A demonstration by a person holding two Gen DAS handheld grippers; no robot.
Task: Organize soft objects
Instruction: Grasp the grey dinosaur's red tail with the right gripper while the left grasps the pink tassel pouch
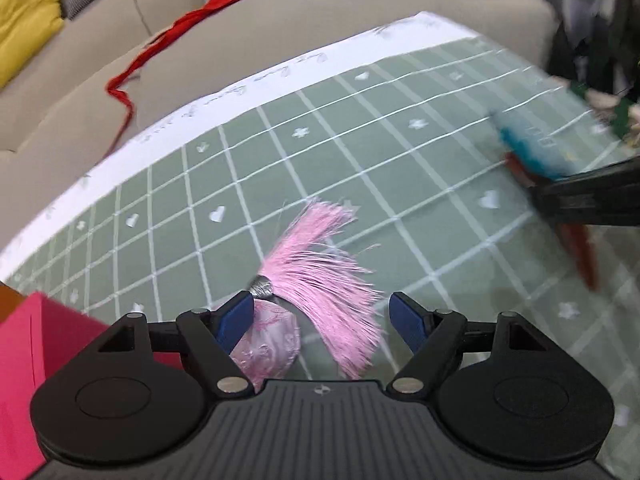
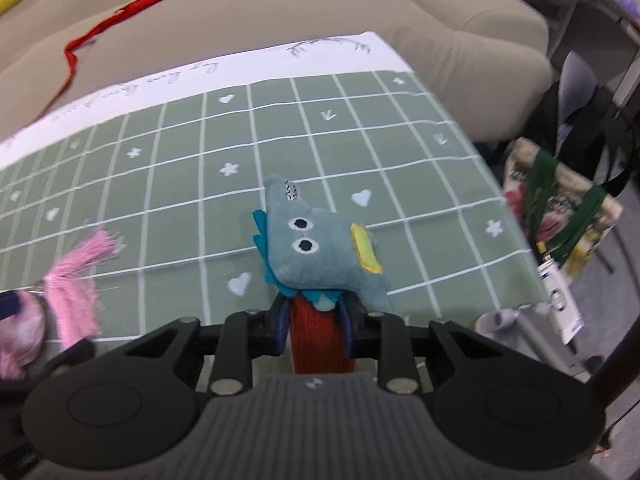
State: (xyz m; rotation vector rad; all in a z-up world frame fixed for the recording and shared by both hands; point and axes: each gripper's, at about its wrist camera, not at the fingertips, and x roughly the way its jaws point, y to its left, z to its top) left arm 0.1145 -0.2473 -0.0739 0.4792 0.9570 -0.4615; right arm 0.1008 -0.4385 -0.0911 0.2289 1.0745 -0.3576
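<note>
A pink sachet [image 1: 270,340] with a pink tassel [image 1: 320,276] lies on the green checked tablecloth [image 1: 360,128], just inside my left gripper [image 1: 322,316], which is open; the sachet touches its left finger. It also shows at the left of the right wrist view [image 2: 24,332]. My right gripper [image 2: 314,320] is shut on the red-orange body [image 2: 320,340] of a blue-grey plush dinosaur [image 2: 316,248] and holds it over the cloth. The dinosaur and right gripper show blurred in the left wrist view [image 1: 532,152].
A pink box [image 1: 36,360] stands at the left. A beige sofa [image 1: 320,12] lies behind the table with a red ribbon [image 1: 160,44] and a yellow cushion [image 1: 24,16]. A floral tote bag [image 2: 560,216] stands on the floor to the right.
</note>
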